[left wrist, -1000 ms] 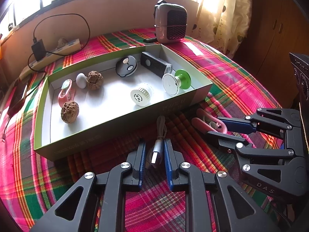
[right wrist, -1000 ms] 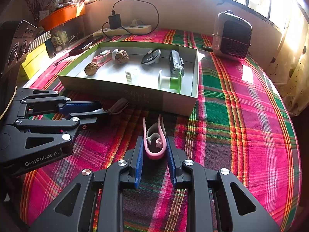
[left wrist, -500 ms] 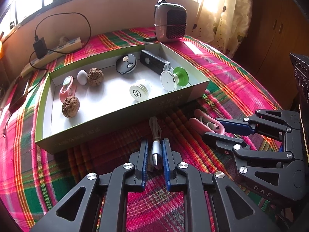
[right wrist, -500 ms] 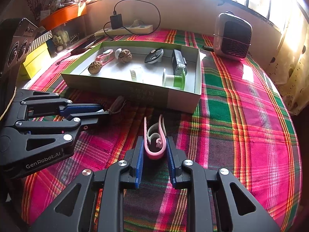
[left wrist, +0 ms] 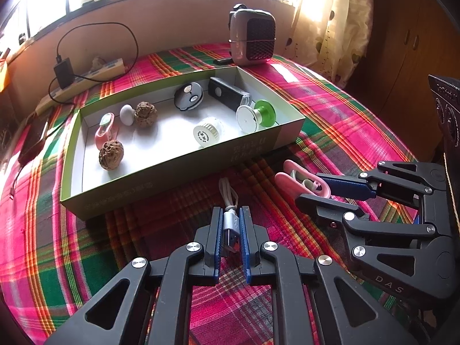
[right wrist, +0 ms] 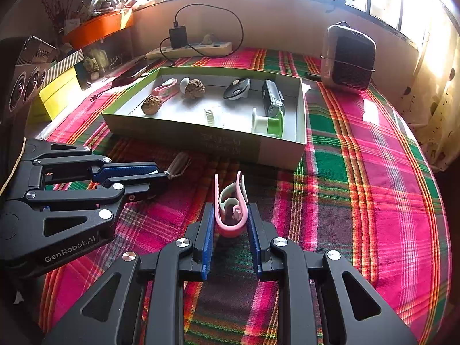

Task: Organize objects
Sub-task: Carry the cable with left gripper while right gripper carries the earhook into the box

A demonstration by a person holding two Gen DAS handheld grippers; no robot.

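A plaid-covered bench (left wrist: pixel 330 109) carries a shallow green box (left wrist: pixel 178 172) holding walnuts, a spool and small gadgets. In front of it, the left gripper (left wrist: pixel 230 224) has just closed its fingers on a USB cable's plug (left wrist: pixel 231 228). Beside it, the right gripper (right wrist: pixel 231 218) pinches a pink clip (right wrist: pixel 231 215).
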